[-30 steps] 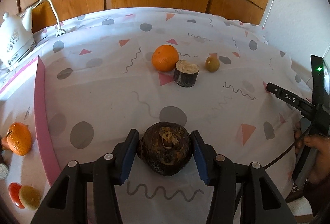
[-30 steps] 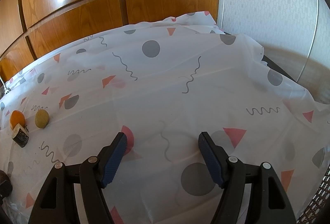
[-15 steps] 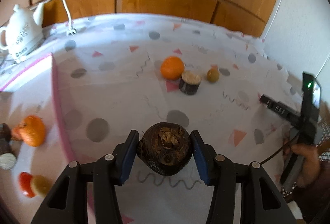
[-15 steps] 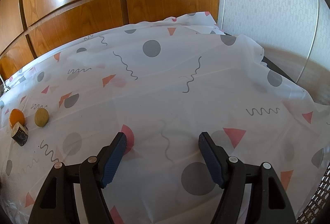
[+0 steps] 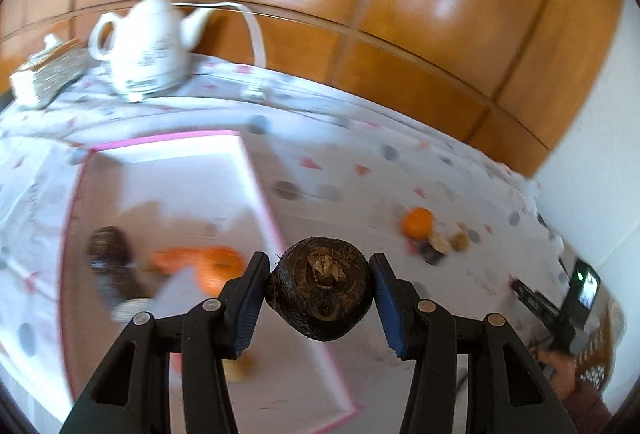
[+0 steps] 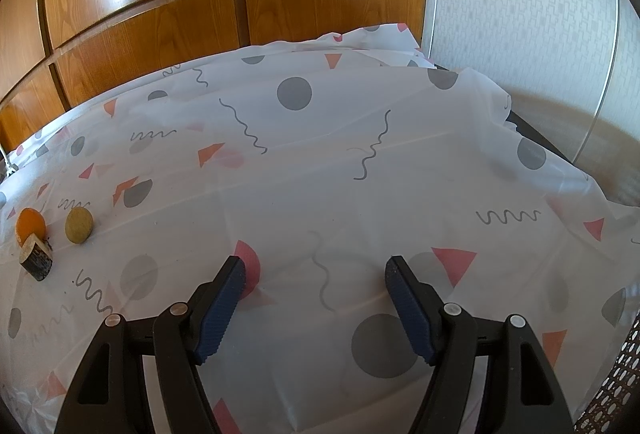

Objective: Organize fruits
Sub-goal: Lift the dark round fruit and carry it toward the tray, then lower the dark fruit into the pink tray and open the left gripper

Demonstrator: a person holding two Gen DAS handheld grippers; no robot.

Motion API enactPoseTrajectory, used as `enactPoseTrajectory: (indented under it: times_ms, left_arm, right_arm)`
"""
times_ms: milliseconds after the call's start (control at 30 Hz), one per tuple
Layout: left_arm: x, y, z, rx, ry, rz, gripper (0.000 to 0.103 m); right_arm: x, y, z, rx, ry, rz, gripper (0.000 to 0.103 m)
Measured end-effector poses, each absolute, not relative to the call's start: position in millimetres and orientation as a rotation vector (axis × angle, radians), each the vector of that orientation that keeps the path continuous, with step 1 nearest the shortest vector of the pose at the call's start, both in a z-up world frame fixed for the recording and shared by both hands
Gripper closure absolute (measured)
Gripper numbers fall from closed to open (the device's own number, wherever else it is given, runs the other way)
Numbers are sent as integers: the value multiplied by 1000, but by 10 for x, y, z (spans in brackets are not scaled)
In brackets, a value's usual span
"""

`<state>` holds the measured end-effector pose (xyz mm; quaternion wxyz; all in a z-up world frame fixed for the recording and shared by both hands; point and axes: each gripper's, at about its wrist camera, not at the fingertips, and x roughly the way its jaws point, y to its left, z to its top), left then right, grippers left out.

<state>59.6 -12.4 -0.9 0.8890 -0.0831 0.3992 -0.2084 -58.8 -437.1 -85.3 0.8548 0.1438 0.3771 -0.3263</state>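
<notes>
Currently your left gripper [image 5: 320, 288] is clamped on a dark brown rough-skinned round fruit [image 5: 320, 288], both blue pads [image 5: 250, 298] pressed against its sides, and you hold it in the air above the right edge of the pink-rimmed white tray [image 5: 256, 170]. Inside that tray the view is blurred; an orange fruit [image 5: 208, 264] and a dark elongated item [image 5: 110, 254] can be made out, the rest cannot be identified. Behind the tray a white teapot [image 5: 146, 38] stands on the patterned tablecloth [image 6: 320, 174]. Your right gripper [image 6: 314, 298] hangs low over the cloth with its jaws spread wide and nothing between them. On the cloth, well to the left of that gripper, an orange [image 6: 30, 223] sits touching a small wooden log slice [image 6: 36, 257], with a yellowish-brown round fruit [image 6: 79, 219] just beside them. Wooden cabinet panels [image 6: 160, 6] rise behind the table.
</notes>
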Motion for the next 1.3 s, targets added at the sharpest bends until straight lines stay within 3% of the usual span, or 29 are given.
enactPoseTrajectory:
  times_ms: [500, 1033, 1300]
  left_arm:
    - [1291, 918, -245, -455, 896, -178, 51]
    - [1708, 649, -589, -288, 960, -133, 51]
    - [1574, 599, -443, -259, 919, -136, 47]
  right_arm:
    - [-604, -4371, -849, 297, 798, -688, 29]
    - [-599, -4365, -843, 293, 801, -690, 29]
    - [-596, -4368, -843, 293, 801, -690, 29]
